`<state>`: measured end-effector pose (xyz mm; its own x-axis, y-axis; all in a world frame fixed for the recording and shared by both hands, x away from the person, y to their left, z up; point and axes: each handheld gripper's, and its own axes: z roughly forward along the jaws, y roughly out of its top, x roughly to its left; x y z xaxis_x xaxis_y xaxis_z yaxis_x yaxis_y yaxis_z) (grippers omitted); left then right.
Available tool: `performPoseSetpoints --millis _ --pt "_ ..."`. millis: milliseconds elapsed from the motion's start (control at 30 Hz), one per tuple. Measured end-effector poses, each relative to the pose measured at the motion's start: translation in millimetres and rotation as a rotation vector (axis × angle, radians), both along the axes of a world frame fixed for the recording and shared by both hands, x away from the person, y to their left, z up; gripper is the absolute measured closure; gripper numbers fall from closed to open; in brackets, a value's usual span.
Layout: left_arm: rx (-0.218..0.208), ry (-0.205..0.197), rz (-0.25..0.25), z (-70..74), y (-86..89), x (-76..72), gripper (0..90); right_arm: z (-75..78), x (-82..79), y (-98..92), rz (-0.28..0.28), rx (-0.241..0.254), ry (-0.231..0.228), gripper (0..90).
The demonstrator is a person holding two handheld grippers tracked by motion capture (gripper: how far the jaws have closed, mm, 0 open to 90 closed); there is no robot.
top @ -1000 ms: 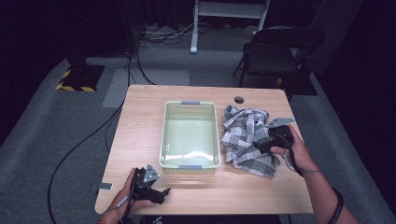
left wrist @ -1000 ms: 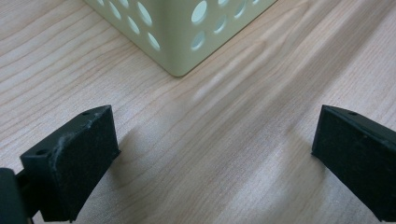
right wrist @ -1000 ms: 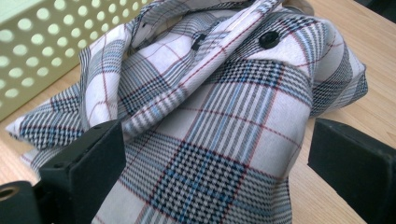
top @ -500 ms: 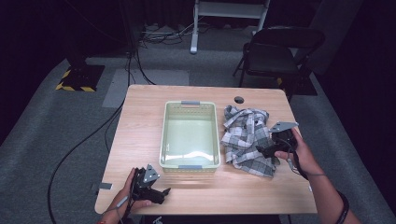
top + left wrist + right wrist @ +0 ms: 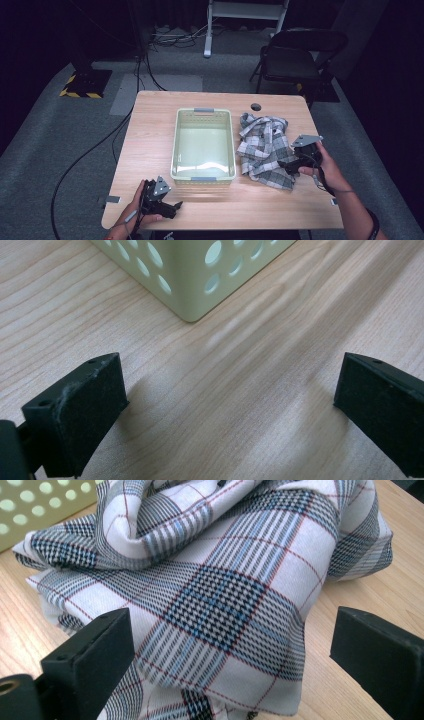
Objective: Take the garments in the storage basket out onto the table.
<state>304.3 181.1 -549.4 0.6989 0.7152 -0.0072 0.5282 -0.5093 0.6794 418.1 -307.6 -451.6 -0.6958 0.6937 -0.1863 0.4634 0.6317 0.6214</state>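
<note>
A crumpled plaid cloth (image 5: 263, 147) in white, black and blue lies on the wooden table (image 5: 150, 135), just right of a pale green perforated basket (image 5: 204, 144). My right gripper (image 5: 291, 165) is at the cloth's right edge, low over it. In the right gripper view its jaws stand wide open, with the cloth (image 5: 220, 590) between and ahead of them. My left gripper (image 5: 167, 206) rests near the table's front left, open, with bare wood between its jaws. One corner of the basket (image 5: 200, 270) lies ahead of it.
A small dark round object (image 5: 256, 106) lies near the table's far edge. A black folding chair (image 5: 295, 60) stands behind the table's right side. Cables run over the grey floor at the left. The basket holds nothing.
My right gripper has shifted slightly down and toward the cloth's near right edge. The left gripper has stayed in place.
</note>
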Motion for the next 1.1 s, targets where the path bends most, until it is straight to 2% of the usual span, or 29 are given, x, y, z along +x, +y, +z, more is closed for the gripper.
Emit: performPoseSetpoints --millis 600,1100 --pt "0.000 0.000 0.002 0.0 -0.1 0.2 0.0 -11.2 -15.5 -18.3 0.017 -0.065 -0.017 3.5" --pt "0.000 0.000 0.001 0.0 0.0 0.2 0.0 -19.6 -29.3 -34.4 0.019 -0.089 -0.027 3.5"
